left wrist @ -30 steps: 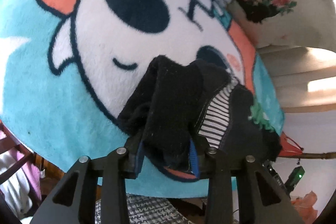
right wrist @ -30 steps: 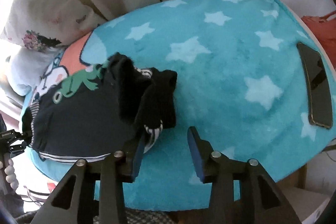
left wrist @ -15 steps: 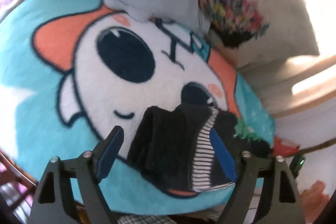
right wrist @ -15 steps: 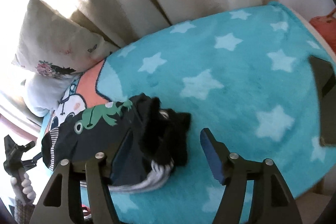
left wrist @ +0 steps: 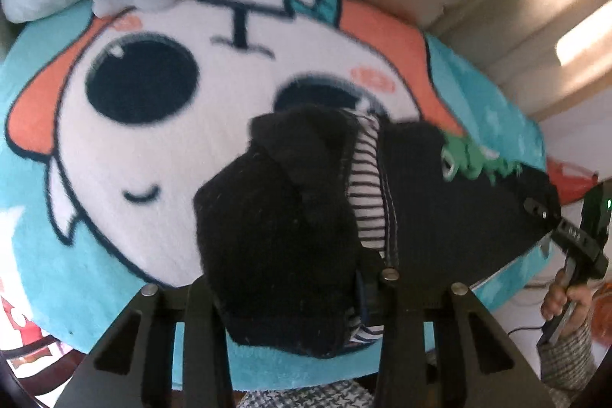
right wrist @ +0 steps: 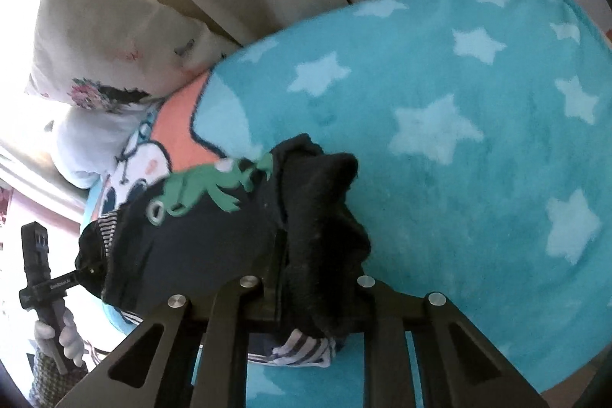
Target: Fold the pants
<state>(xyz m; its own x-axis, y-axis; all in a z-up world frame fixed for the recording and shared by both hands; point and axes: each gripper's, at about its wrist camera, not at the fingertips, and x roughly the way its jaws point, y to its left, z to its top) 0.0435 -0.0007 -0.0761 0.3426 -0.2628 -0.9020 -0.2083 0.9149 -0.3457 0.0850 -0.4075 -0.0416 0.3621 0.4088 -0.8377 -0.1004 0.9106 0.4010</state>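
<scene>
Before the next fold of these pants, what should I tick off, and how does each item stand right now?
1. Left tool has fabric between its closing jaws: ok.
2. Right tool has fabric between its closing jaws: ok.
3. Pants rest on the blanket, not hanging off the near edge: cannot tell.
4. Fabric lies flat: not ok, black folds are bunched at both tools.
5. Each tool holds one layer only: cannot tell.
6. Bare blanket beyond the pants: ok.

One pants (left wrist: 290, 217), perhaps two pillows (right wrist: 107, 37).
</scene>
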